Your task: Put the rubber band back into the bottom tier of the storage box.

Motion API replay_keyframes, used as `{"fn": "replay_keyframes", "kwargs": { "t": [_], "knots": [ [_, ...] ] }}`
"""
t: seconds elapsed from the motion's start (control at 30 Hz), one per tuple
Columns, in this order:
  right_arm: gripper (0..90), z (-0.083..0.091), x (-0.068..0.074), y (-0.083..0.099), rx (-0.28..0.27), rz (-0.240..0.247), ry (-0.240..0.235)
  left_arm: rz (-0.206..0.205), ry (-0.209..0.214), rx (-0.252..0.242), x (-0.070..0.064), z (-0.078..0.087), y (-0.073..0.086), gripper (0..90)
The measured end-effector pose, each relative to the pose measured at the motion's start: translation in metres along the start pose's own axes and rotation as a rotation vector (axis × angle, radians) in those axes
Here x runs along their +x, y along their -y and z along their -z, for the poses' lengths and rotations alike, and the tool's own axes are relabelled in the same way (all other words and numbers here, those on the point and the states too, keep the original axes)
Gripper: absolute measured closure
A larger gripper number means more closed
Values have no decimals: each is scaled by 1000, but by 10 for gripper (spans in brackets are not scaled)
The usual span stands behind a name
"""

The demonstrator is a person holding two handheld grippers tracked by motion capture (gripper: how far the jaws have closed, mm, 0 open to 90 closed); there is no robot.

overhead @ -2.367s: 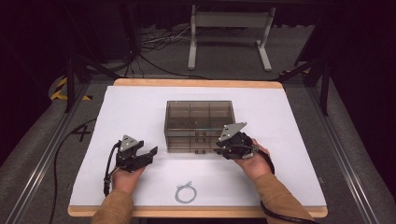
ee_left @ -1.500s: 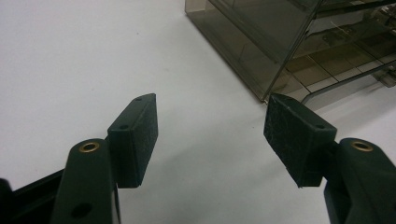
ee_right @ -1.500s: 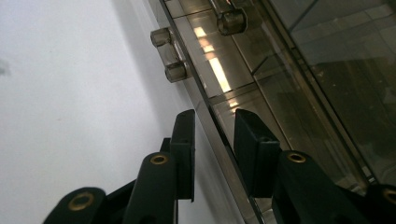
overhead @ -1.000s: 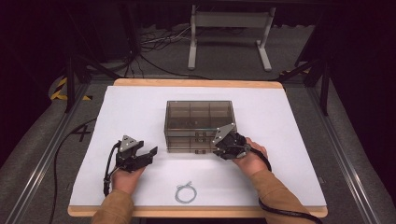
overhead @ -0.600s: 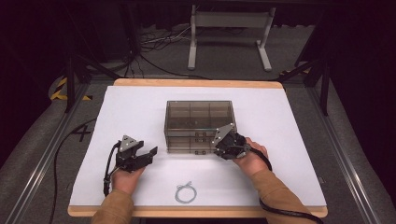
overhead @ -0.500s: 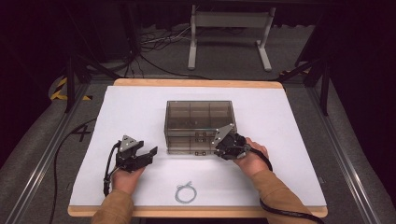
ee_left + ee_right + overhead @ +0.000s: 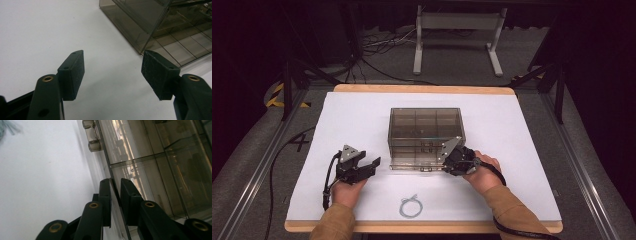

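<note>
a smoky clear box sits mid-table on the white sheet, its long axis running left to right, with its near flap folded out toward the person. bare sheet lies open on every side of it, widest at the left and right; the table's wood rim shows beyond the far edge. the right gripper is at the box's near right corner, its jaws nearly closed and pinching the thin edge of the flap. the left gripper rests on the sheet just left of the box, apart from it, jaws spread wide and empty. a small wire loop lies near the front edge, between the hands.
</note>
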State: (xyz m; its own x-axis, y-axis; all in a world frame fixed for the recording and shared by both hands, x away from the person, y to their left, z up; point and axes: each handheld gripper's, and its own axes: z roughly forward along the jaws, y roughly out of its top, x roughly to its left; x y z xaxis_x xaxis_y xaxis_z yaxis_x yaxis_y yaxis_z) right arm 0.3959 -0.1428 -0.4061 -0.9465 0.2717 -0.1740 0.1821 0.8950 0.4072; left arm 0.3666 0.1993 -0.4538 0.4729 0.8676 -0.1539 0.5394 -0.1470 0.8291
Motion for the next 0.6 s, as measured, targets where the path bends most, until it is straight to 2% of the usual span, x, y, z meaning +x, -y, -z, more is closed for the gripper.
{"fn": "replay_keyframes", "kwargs": {
  "t": [0.23,0.27,0.6],
  "knots": [
    [807,2,6,-1,14,24,-18,0,0,1,0,0,0,358],
    [808,3,8,-1,16,13,-19,0,0,1,0,0,0,358],
    [821,6,18,0,23,35,-44,0,-1,0,0,0,0,358]
  ]
}}
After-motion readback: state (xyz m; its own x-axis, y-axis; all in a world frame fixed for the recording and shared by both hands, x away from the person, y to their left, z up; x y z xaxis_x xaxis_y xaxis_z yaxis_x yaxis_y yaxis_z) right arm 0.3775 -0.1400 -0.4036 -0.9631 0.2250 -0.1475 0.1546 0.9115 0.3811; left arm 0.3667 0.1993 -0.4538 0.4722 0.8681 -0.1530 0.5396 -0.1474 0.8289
